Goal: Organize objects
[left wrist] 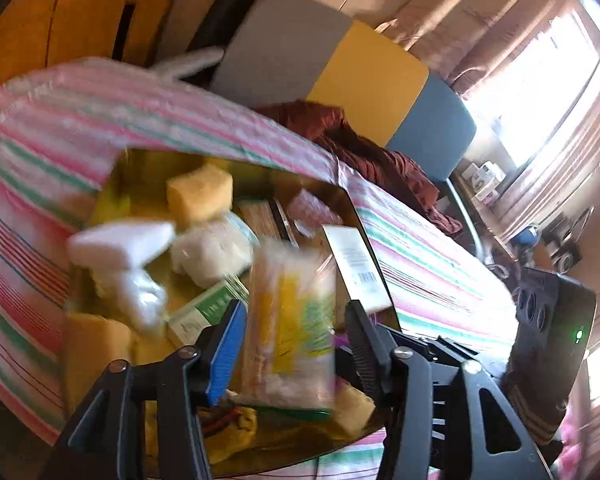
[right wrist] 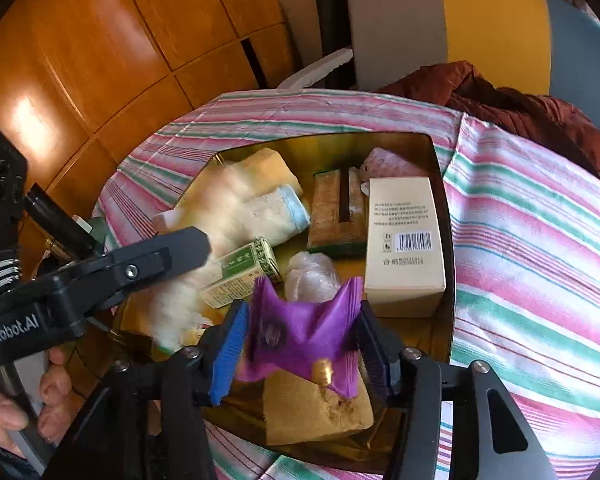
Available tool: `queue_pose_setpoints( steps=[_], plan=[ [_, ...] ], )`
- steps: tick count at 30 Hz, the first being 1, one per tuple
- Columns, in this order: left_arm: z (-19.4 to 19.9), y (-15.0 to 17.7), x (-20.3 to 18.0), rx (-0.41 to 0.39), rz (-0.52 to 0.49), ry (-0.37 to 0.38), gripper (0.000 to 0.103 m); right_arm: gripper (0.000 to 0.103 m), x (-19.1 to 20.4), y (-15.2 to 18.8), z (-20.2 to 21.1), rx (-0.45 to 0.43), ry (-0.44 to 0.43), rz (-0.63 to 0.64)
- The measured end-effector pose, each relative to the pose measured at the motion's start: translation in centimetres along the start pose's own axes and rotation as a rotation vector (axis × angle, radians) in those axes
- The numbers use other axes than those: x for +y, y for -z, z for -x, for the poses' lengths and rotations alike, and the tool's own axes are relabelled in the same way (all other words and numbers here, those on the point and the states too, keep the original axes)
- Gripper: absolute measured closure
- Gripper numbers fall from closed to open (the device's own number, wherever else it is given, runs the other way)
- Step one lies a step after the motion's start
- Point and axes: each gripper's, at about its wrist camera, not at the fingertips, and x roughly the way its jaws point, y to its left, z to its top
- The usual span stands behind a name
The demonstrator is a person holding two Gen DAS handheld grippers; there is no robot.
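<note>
A gold tray (right wrist: 440, 152) full of objects sits on the striped tablecloth. My left gripper (left wrist: 296, 332) is shut on a blurred clear packet with yellow and green print (left wrist: 292, 320), held over the tray (left wrist: 352, 200). My right gripper (right wrist: 300, 336) is shut on a crumpled purple wrapper (right wrist: 300, 328) above a yellow sponge (right wrist: 316, 404) at the tray's near edge. In the tray lie a cream box with a barcode (right wrist: 404, 240), a green and white carton (right wrist: 244, 272), a rolled towel (right wrist: 268, 212), a clear plastic ball (right wrist: 312, 276) and a brown block (right wrist: 332, 208).
The left gripper's arm (right wrist: 120, 272) crosses the left side of the right wrist view. A dark red cloth (right wrist: 500, 104) lies at the table's far edge by a grey, yellow and blue chair back (right wrist: 460, 24). Wooden panels (right wrist: 100, 60) stand at left.
</note>
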Motion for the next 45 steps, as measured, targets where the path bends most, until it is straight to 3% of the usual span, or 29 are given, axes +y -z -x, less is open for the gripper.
queue_pose_setpoints(
  steps=[9,15,20,22,31,39,43,45],
  plan=[
    [0.6,1.0,0.0,-0.041,-0.051,-0.113,0.05,0.047,-0.3,0.4,0.3,-0.003,0.009,-0.013],
    [2.1,1.5,-0.4,-0.104,-0.114,-0.233,0.05,0.047,0.1,0.7,0.5,-0.005,0.019,-0.008],
    [3.4,1.9,-0.7,-0.149,-0.146,-0.304,0.045,0.033,0.4,1.0,1.2,-0.027,0.044,-0.004],
    [3.9,2.1,-0.9,-0.164,-0.156,-0.329,0.044,0.032,0.6,1.1,1.4,-0.033,0.051,0.003],
    [5.4,3.2,-2.0,-0.2,-0.184,-0.364,0.039,0.022,1.3,2.2,2.7,-0.076,0.112,0.012],
    [6.8,4.1,-3.2,-0.251,-0.171,-0.437,0.035,0.019,1.6,3.8,4.6,-0.174,0.256,0.012],
    [7.3,4.6,-3.5,-0.288,-0.171,-0.493,0.035,0.017,1.3,4.4,4.8,-0.172,0.259,-0.007],
    [7.7,4.9,-3.5,-0.298,-0.165,-0.484,0.035,0.017,1.4,4.5,4.8,-0.172,0.258,-0.013]
  ],
)
